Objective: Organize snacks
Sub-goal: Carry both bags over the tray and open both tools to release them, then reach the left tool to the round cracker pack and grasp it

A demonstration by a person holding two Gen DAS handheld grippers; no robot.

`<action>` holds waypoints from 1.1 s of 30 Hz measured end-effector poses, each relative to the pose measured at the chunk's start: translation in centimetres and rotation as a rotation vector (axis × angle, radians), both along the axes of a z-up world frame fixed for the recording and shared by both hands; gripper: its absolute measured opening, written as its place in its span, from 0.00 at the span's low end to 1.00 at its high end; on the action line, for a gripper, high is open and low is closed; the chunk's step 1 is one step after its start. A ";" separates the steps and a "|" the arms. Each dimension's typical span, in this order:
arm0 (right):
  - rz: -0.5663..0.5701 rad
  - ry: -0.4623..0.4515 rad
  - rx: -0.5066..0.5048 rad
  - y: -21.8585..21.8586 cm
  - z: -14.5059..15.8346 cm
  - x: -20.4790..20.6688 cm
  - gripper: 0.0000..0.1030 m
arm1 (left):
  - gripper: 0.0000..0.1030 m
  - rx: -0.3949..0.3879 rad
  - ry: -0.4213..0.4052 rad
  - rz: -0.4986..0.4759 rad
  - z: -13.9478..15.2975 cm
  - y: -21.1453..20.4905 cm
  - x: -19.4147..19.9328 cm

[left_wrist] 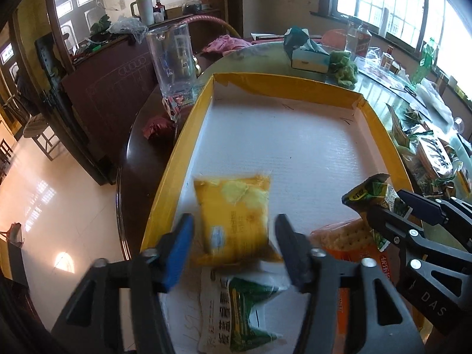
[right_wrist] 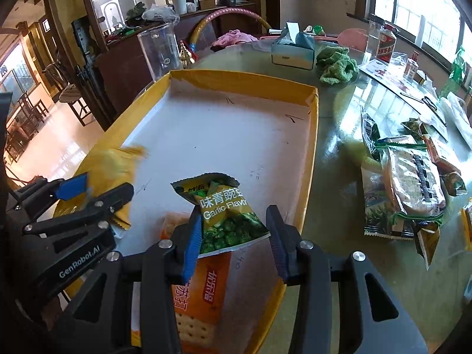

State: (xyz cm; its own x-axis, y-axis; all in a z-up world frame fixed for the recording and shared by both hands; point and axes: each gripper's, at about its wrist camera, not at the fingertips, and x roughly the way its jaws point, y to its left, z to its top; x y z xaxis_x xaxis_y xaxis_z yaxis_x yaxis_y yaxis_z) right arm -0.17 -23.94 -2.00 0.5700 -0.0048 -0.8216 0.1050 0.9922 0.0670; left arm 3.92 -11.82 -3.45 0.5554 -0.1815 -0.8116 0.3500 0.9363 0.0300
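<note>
A yellow-rimmed white tray [left_wrist: 265,81] [right_wrist: 309,159] lies on the table. My left gripper [left_wrist: 234,252] is open over its near end, with a yellow snack packet [left_wrist: 236,218] lying loose between the fingers. A green-and-white packet [left_wrist: 239,309] lies below it. My right gripper [right_wrist: 233,242] is open around a green garlic-pea packet [right_wrist: 227,209], which rests on an orange cracker pack [right_wrist: 200,303]. The pea packet [left_wrist: 371,191] and right gripper [left_wrist: 395,209] also show in the left wrist view, and the left gripper [right_wrist: 97,190] in the right wrist view.
A pile of loose snack packets [right_wrist: 413,183] lies on the glass table right of the tray. A clear measuring cup [left_wrist: 174,59], a tissue box [right_wrist: 292,50], a green cloth [right_wrist: 336,65] and bottles [right_wrist: 383,44] stand beyond the tray. The table edge drops to the floor at left.
</note>
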 end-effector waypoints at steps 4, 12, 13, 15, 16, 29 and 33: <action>-0.005 0.004 -0.025 0.3 0.0 -0.1 0.52 | 0.69 -0.027 -0.017 0.017 0.5 0.5 0.0; 0.020 -0.031 -0.022 1.2 1.4 -1.0 0.62 | 0.69 -0.035 -0.030 0.028 0.9 0.7 -0.2; 0.021 -0.034 -0.021 1.2 1.5 -1.0 0.64 | 0.69 -0.037 -0.032 0.029 1.0 0.8 -0.2; 0.021 -0.040 -0.018 1.3 1.7 -1.2 0.65 | 0.69 -0.034 -0.037 0.033 1.1 0.8 -0.3; 0.021 -0.042 -0.015 1.3 1.8 -1.2 0.66 | 0.69 -0.031 -0.039 0.034 1.2 0.8 -0.3; 0.006 -0.089 0.035 0.2 3.5 -3.1 0.78 | 0.69 -0.021 -0.079 0.032 3.1 0.1 -2.4; 0.003 -0.102 0.058 -0.5 4.0 -4.3 0.78 | 0.69 -0.021 -0.095 0.025 3.9 -0.5 -3.5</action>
